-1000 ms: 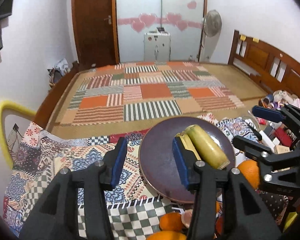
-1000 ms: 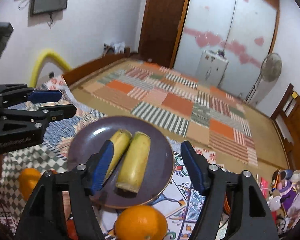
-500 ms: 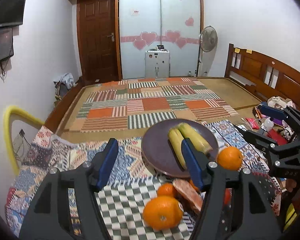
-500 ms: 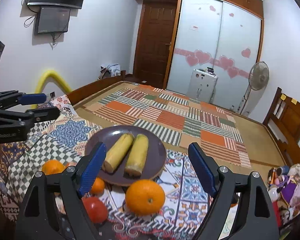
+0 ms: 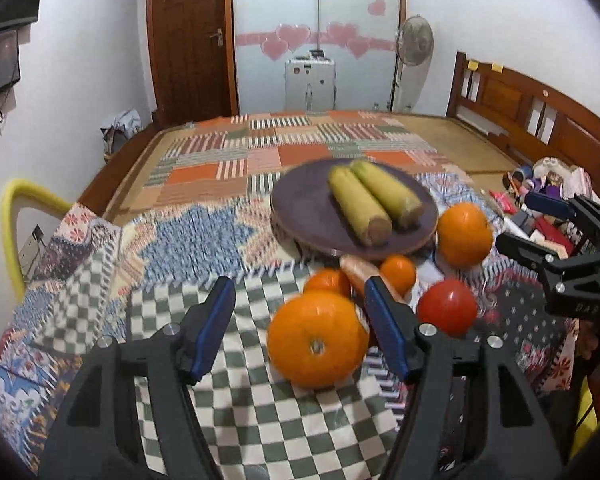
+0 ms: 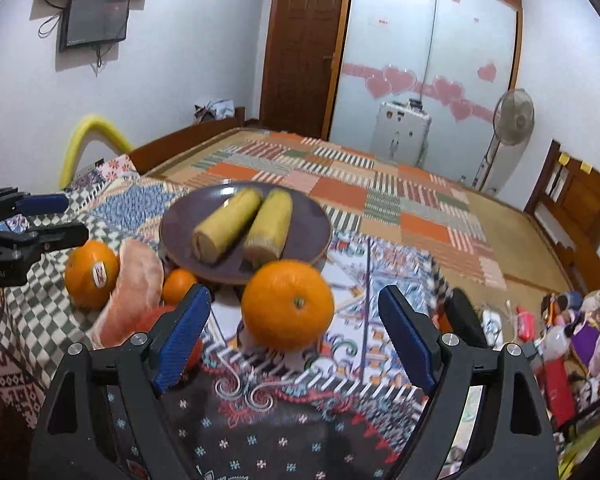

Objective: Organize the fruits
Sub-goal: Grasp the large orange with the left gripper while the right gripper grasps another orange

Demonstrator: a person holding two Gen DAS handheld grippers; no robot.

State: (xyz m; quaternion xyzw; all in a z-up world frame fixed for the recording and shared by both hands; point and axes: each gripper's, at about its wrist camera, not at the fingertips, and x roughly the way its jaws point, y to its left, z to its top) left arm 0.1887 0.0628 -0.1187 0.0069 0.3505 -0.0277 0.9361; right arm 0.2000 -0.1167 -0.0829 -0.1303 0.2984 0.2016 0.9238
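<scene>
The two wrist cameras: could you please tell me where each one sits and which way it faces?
Left wrist: on the left gripper, looking forward over a big orange toward the plate; the right gripper shows at right.
Right wrist: on the right gripper, facing another orange and the plate; the left gripper shows at left.
Shared: plate, two bananas, bed.

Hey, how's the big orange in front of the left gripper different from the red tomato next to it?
The big orange is orange and clearly larger; the red tomato is red, smaller and glossier. The orange lies on the checked cloth between the open left gripper's fingers, the tomato to the right, outside them. Both are round and lie off the plate.
</scene>
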